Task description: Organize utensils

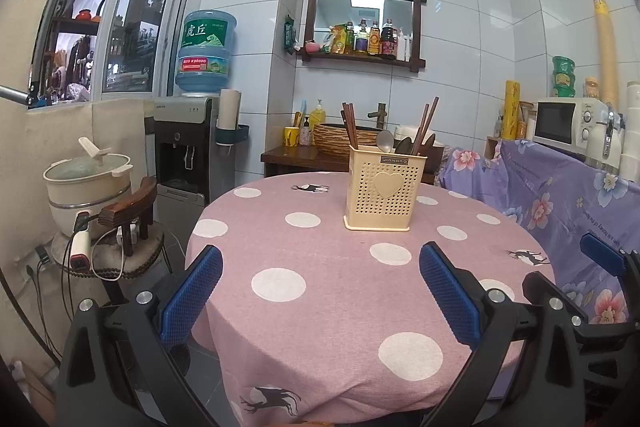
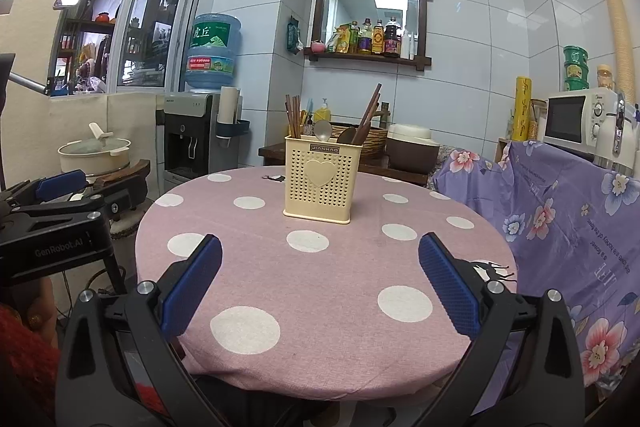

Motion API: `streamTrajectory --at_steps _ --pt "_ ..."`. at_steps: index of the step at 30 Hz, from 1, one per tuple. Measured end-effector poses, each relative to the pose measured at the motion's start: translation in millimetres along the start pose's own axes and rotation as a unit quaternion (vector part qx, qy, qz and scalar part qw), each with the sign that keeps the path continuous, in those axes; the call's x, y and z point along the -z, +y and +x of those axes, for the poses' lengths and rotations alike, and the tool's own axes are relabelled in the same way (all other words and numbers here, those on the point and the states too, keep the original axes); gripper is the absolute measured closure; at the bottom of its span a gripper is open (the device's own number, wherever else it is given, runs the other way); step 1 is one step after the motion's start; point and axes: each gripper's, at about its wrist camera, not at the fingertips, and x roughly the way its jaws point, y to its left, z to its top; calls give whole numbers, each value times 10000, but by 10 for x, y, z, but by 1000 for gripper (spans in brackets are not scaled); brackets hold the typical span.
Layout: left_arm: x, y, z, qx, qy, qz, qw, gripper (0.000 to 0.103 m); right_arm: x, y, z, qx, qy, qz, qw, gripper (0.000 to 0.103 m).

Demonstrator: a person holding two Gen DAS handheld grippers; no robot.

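Jaws of both the left gripper (image 1: 320, 303) and the right gripper (image 2: 320, 285) stood spread wide and empty, held back at the near edge of the tabletop (image 2: 340, 279), presumably because nothing remained loose on it. One cream caddy (image 2: 321, 180) stood upright near the far middle, holding chopsticks (image 2: 294, 117) in two bunches, one metal spoon (image 2: 322, 130) and two dark spoons (image 2: 347, 135). An exact chopstick count could not be made.

A cream perforated utensil holder (image 1: 385, 187) stood upright on the table well ahead of both open jaws, holding brown chopsticks (image 1: 349, 125), a metal spoon (image 1: 385, 140) and dark spoons (image 1: 404, 146).
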Motion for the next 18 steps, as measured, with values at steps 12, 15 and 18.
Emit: streamTrajectory --at_steps 12,15,18 --pt "-1 5 3 3 3 4 10000 5 -9 -1 -9 11 -3 5 10000 6" --pt "-2 7 1 1 7 3 10000 5 -9 -1 -10 13 -4 7 10000 6" --pt "0 6 3 5 6 5 10000 5 -8 -4 -10 10 -2 7 10000 6"
